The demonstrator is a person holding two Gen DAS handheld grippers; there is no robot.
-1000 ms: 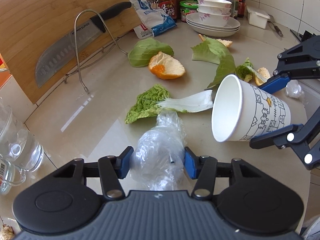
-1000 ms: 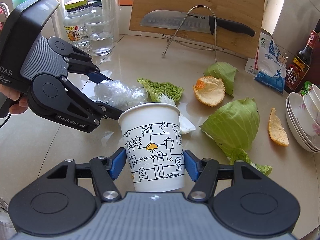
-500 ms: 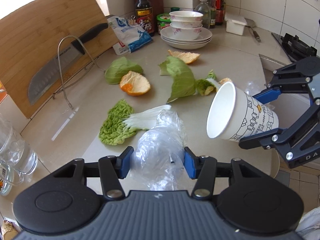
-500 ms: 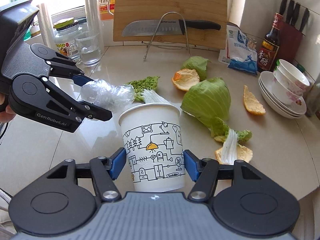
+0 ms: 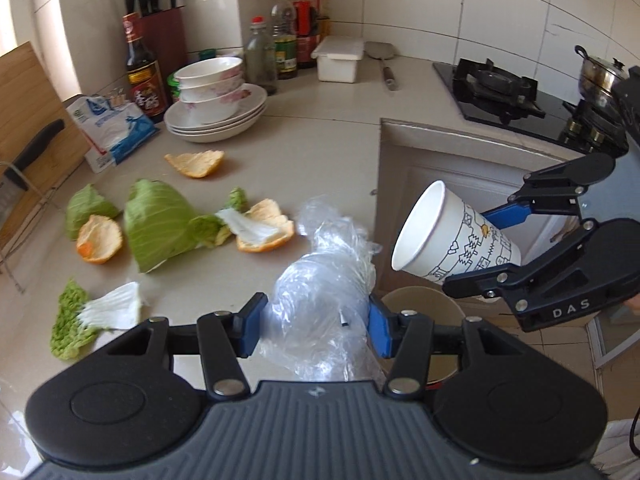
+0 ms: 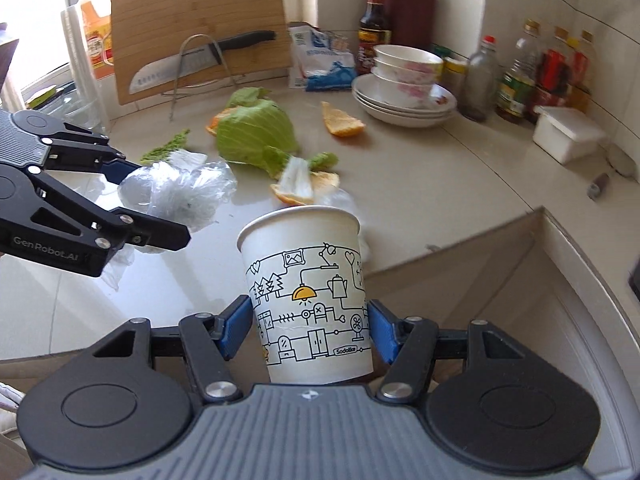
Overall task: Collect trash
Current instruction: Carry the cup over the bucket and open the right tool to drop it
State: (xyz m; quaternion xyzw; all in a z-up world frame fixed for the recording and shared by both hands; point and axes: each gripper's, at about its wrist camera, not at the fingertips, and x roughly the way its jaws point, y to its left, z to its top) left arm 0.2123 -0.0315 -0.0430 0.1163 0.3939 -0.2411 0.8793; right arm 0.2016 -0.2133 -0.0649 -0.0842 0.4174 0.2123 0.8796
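My left gripper [image 5: 316,328] is shut on a crumpled clear plastic bag [image 5: 320,280] at the counter's edge, above the rim of a round beige bin [image 5: 424,300] below. To its right, my right gripper [image 5: 476,248] is shut on a white paper cup [image 5: 440,232] with line drawings, tilted with its mouth toward the counter. The right wrist view shows the cup [image 6: 308,264] between the blue pads, past the counter edge, and the left gripper [image 6: 160,200] with the bag [image 6: 188,188]. Cabbage leaves [image 5: 160,224] and orange peels [image 5: 264,232] lie on the counter.
Stacked bowls and plates [image 5: 216,96], bottles [image 5: 284,40] and a knife block [image 5: 160,28] line the back wall. A cutting board with a knife on a wire rack [image 6: 200,52] stands at the left. A gas stove [image 5: 500,88] and a pot [image 5: 600,72] are at the right.
Both grippers have swung right along the counter to its edge, still holding the bag and the cup. The bin and the stove have come into view.
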